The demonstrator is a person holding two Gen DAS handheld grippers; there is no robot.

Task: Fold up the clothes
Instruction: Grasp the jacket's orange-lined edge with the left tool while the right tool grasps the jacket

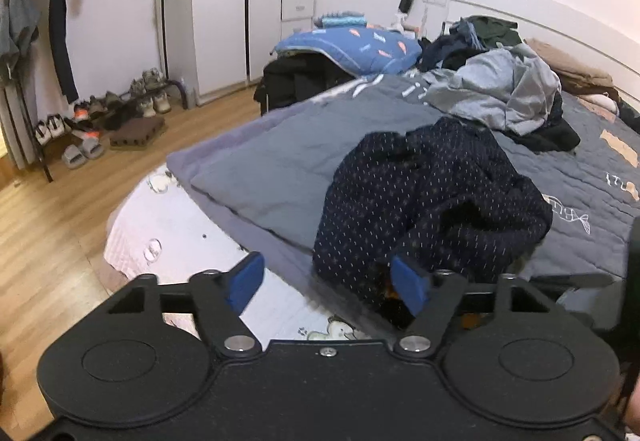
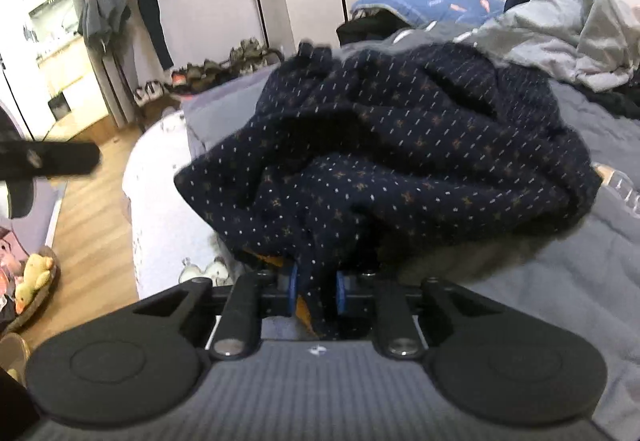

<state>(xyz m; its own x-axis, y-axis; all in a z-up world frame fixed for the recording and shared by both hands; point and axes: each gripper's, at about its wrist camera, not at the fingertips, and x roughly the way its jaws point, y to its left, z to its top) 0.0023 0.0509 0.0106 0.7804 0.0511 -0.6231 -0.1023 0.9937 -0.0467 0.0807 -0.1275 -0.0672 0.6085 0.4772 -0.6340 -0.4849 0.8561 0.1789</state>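
Note:
A crumpled navy garment point(image 1: 432, 193) with small white and orange marks lies near the foot of the bed on a grey quilt point(image 1: 272, 153). My left gripper point(image 1: 326, 283) stands open at the garment's near edge. Its right pad point(image 1: 408, 285) is against the cloth and its left pad point(image 1: 244, 281) is clear of it. In the right wrist view the same garment point(image 2: 400, 145) fills the middle. My right gripper point(image 2: 317, 291) is shut on a fold of its near edge, with dark cloth and an orange lining pinched between the blue pads.
A pile of grey and dark clothes point(image 1: 500, 93) lies farther up the bed, beside a blue pillow point(image 1: 352, 45). A white patterned sheet point(image 1: 180, 233) covers the bed's foot corner. Shoes on a low rack point(image 1: 120, 109) and hanging clothes point(image 1: 60, 21) line the left wall. Soft toys point(image 2: 32, 277) sit on the wooden floor.

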